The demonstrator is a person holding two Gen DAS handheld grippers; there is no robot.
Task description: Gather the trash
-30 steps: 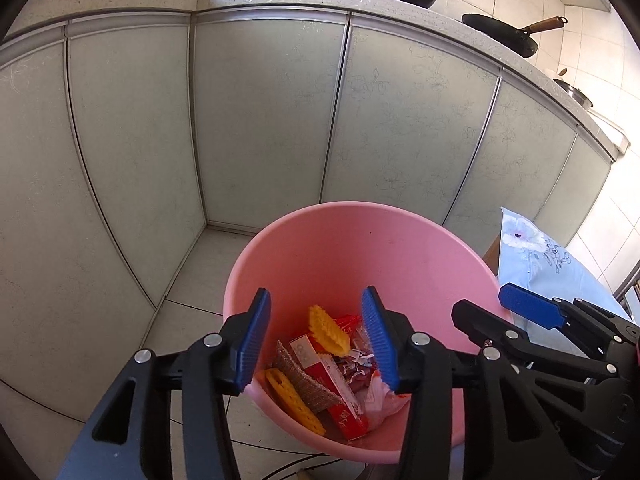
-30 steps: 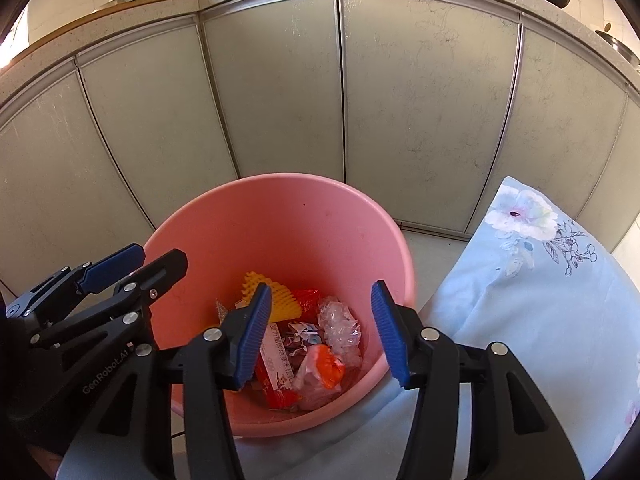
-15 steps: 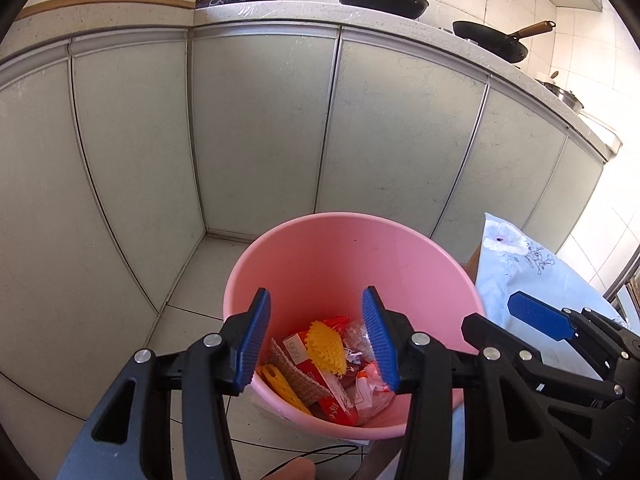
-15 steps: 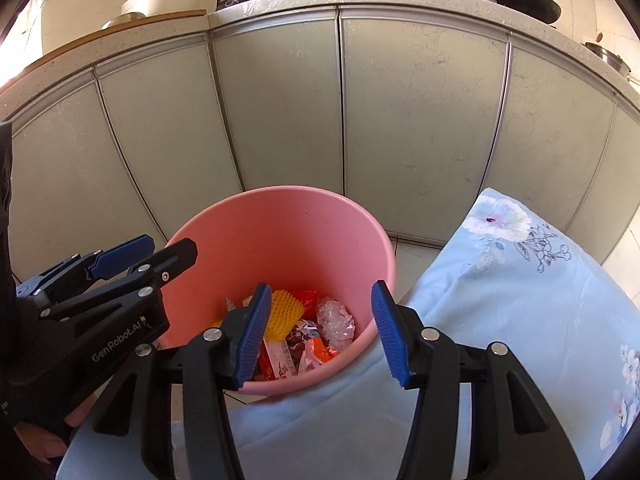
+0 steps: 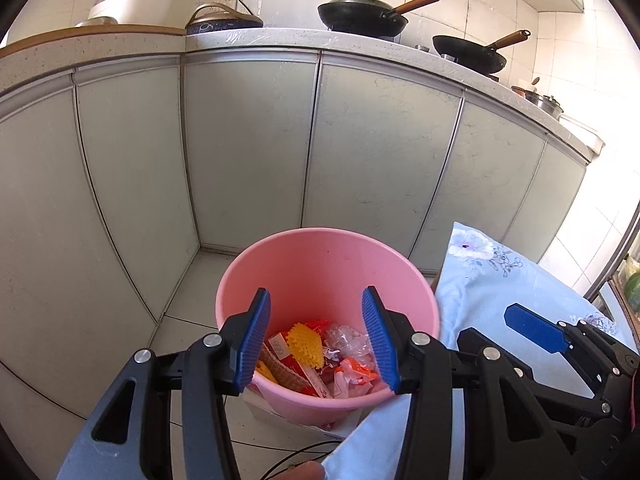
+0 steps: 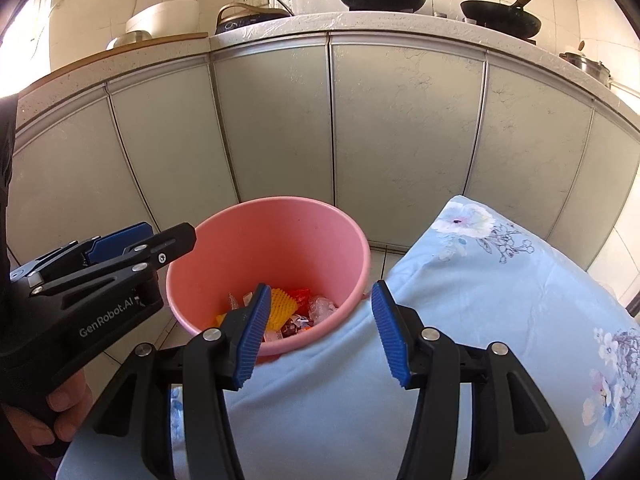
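Trash (image 5: 320,354), wrappers and a yellow mesh piece, lies at the bottom of the pink bucket (image 5: 328,264) on the floor, just beside the blue floral cloth (image 6: 500,280). Both claws tilt downward, side by side above it. Left claw (image 5: 316,340) is released, nothing between its blue pads. Right claw (image 6: 318,334) is released too, over the cloth's edge. A hand (image 6: 60,412) grips the left handle.

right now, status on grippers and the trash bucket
Left gripper open, empty. Right gripper open, empty. Pink bucket upright on floor, wrappers inside. Nothing blocking.
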